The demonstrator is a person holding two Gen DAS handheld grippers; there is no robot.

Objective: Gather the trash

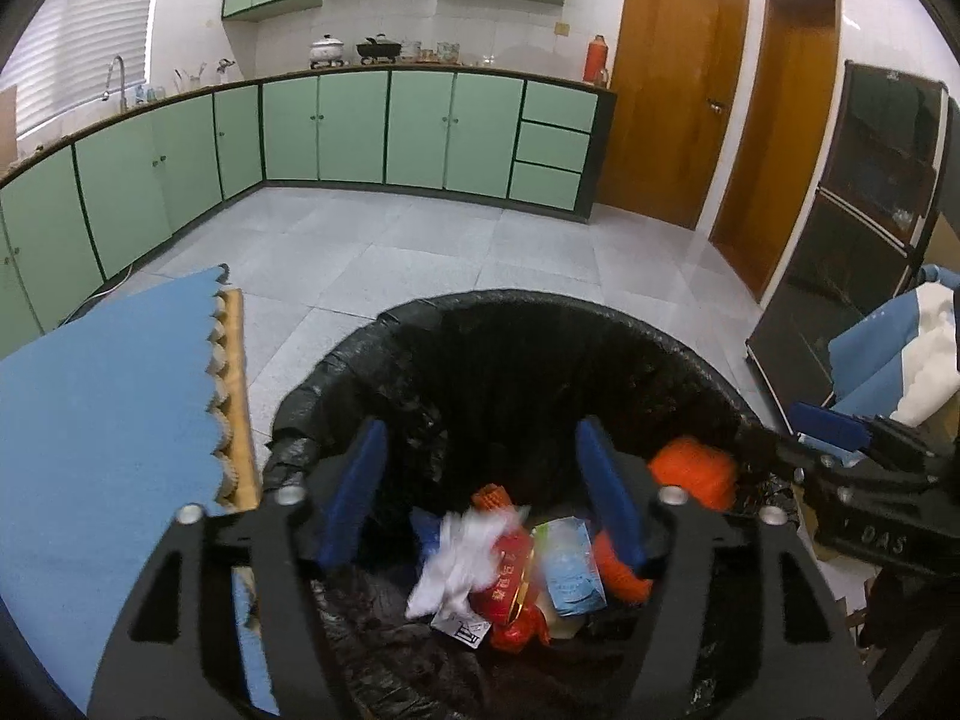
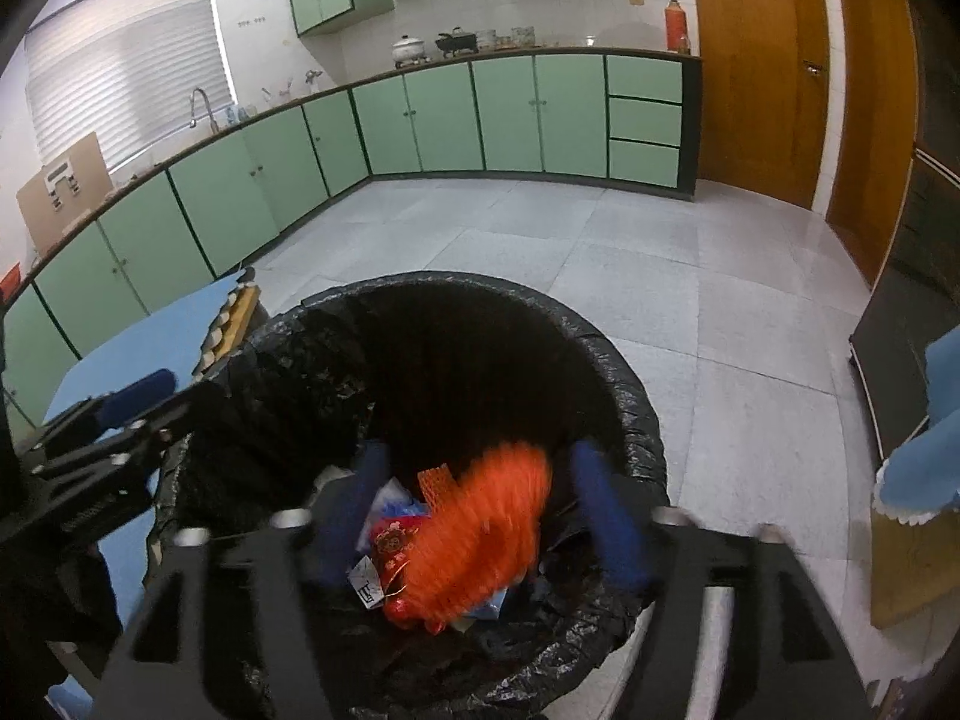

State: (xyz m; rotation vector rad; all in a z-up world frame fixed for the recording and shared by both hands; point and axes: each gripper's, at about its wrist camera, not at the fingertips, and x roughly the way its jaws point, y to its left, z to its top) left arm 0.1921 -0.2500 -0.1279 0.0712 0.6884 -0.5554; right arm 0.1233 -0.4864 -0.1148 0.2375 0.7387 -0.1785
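Note:
A bin lined with a black bag [image 1: 540, 324] stands on the floor below both grippers; it also shows in the right wrist view [image 2: 624, 372]. Inside lie a red wrapper [image 1: 510, 588], white crumpled plastic [image 1: 456, 564], a pale blue packet [image 1: 570, 570] and an orange net [image 1: 696, 471]. My left gripper [image 1: 486, 492] is open and empty over the bin. My right gripper [image 2: 480, 510] is open over the bin; the orange net [image 2: 480, 540] is blurred between its fingers, free of them. The right gripper also shows at the left wrist view's right edge [image 1: 840, 438].
A table with a blue cloth [image 1: 102, 396] and wooden edge stands left of the bin. A dark glass cabinet [image 1: 858, 240] is on the right, with blue and white cloth [image 1: 900, 354] near it. Green kitchen cabinets [image 1: 360, 126] and wooden doors [image 1: 672, 90] lie beyond the tiled floor.

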